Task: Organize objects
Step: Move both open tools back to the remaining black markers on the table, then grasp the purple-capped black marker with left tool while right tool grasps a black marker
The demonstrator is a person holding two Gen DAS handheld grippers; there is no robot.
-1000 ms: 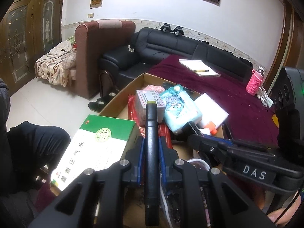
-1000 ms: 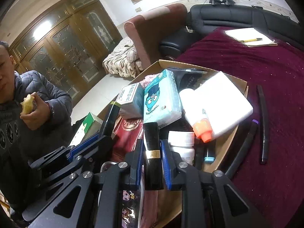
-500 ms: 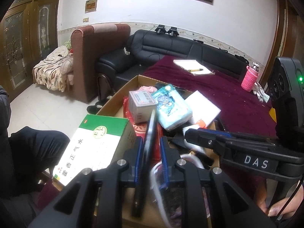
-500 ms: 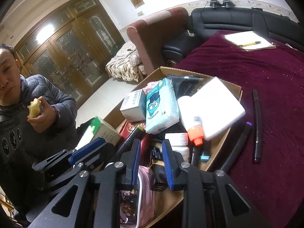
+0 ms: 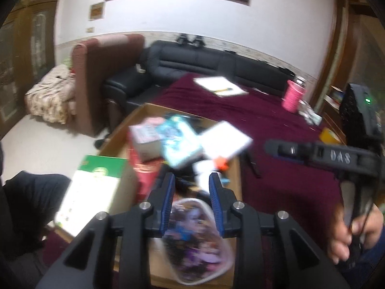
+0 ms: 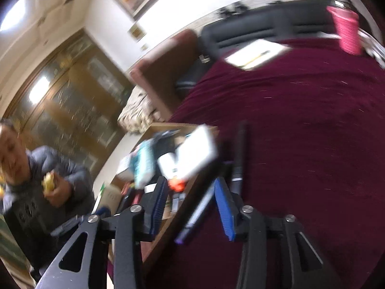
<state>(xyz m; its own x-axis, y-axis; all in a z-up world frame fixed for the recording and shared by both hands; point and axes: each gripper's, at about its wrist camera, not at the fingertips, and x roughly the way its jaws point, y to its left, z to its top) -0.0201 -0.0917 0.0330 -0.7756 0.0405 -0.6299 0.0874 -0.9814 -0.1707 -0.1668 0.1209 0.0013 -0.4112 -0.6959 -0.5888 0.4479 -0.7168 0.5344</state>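
Left wrist cam: my left gripper (image 5: 190,183) hangs over the cardboard box (image 5: 237,168) – jaws opening, nothing pinched between them, just the clear pouch (image 5: 197,240) lying below. The green carton (image 5: 93,190) leans at the box's left side.

Right wrist cam, pretty blurry: my right gripper (image 6: 190,190) is opening too, empty, above the box edge – black pens (image 6: 240,151) lie on the maroon cloth (image 6: 300,120) just beside the box.

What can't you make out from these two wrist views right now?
- Left wrist view: motion blur smears the labels on the packets in the cardboard box.
- Left wrist view: the clear pouch under the opening left gripper is partly hidden by its fingers; contents unreadable.
- Right wrist view: blur hides whether the dark pens touch; the right gripper, opening, holds nothing.
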